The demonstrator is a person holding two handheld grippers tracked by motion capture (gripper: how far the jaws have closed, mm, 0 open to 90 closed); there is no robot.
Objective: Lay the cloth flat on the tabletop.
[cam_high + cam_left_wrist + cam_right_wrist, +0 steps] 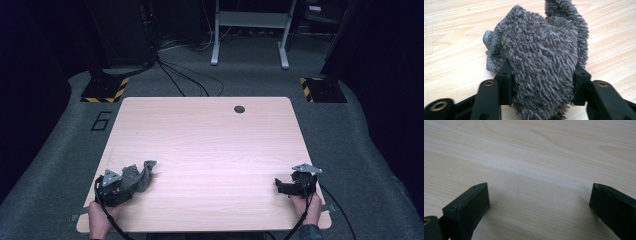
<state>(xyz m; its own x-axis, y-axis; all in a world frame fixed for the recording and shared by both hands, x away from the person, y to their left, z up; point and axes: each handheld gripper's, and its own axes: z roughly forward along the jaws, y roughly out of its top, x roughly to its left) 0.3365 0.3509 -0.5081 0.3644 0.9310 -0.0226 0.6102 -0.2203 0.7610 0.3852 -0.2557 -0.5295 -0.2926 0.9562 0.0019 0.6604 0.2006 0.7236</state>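
left gripper [541, 75] sits at the near left corner of the table [210, 145], held in the person's left hand [100, 220]. in the left gripper view its two black jaws stand on either side of a grey fuzzy cloth [541, 57], pads pressed into the pile on both flanks, roughly half closed; the cloth bulges up between them. the cloth is bunched, one knitted hem showing at its left and a tail of it curling up and away beyond the jaws. in the high view the cloth [137, 176] lies on the table just ahead of the left gripper [122, 186], near the left edge, a flap trailing toward the table's middle.

right gripper [540, 200] rests at the near right corner, in the right hand [307, 207]; jaws spread wide, bare wood between them, holding nothing. in the high view it [285, 186] points toward the left.
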